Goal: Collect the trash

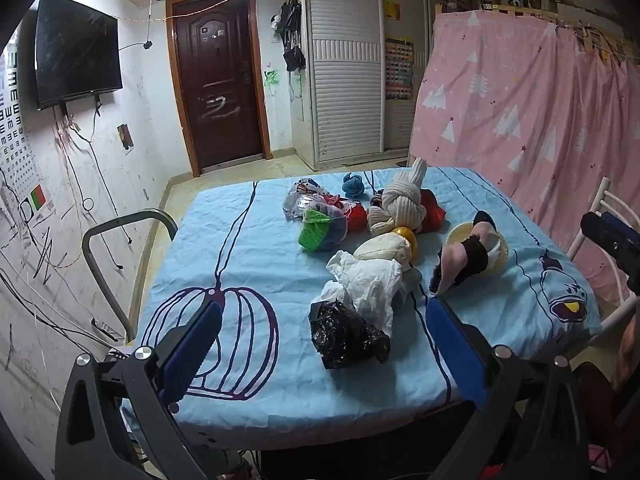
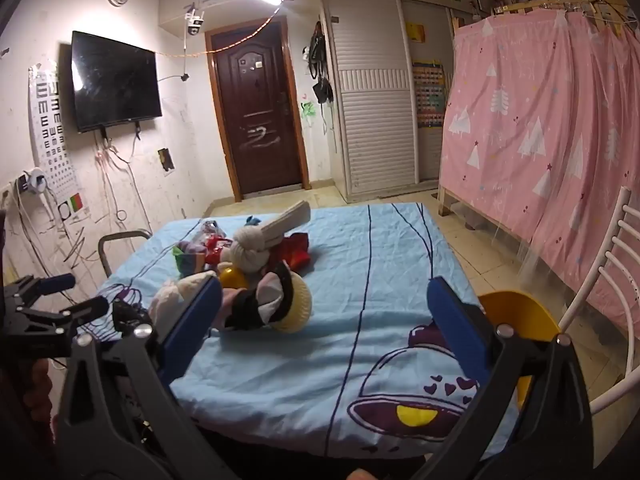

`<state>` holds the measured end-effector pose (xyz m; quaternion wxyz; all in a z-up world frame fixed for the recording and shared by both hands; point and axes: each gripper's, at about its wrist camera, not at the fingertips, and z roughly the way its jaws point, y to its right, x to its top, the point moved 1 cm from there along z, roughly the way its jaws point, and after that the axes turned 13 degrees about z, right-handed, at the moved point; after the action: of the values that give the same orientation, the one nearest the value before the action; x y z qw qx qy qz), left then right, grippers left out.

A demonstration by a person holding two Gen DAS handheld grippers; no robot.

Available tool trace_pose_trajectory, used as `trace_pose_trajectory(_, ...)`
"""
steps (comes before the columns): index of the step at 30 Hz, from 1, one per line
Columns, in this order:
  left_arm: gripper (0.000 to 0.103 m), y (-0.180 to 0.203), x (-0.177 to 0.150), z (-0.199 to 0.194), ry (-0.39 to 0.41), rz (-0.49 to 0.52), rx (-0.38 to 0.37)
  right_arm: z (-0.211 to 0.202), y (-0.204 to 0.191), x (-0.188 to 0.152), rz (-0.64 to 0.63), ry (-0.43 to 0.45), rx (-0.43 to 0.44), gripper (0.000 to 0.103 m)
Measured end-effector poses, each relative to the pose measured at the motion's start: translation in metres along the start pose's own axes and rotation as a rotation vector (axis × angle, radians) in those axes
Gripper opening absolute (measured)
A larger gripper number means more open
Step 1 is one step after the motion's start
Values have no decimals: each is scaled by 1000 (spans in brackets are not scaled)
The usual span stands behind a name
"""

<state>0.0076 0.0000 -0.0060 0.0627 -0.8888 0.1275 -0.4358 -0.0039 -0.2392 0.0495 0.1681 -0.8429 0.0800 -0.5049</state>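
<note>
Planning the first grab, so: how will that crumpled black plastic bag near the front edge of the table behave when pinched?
The black plastic bag looks thin and crinkled, so probably very light and floppy, collapsing between the fingers. Its glossy surface may be slippery. It lies against the white crumpled bag, which might drag along. The left tool is open.

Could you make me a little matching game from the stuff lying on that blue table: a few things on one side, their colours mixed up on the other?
Things:
1. crumpled bag
2. crumpled paper
3. knotted cloth
4. small bundle

Colours:
A. blue
B. black
C. cream
D. white

Pairs: 1-B, 2-D, 3-C, 4-A
</note>
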Motion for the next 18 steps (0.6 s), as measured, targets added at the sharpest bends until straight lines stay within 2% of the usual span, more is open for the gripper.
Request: trace_pose_trajectory(18, 93, 1, 1, 3, -9, 1, 2, 0, 0, 1, -2, 3, -3, 98)
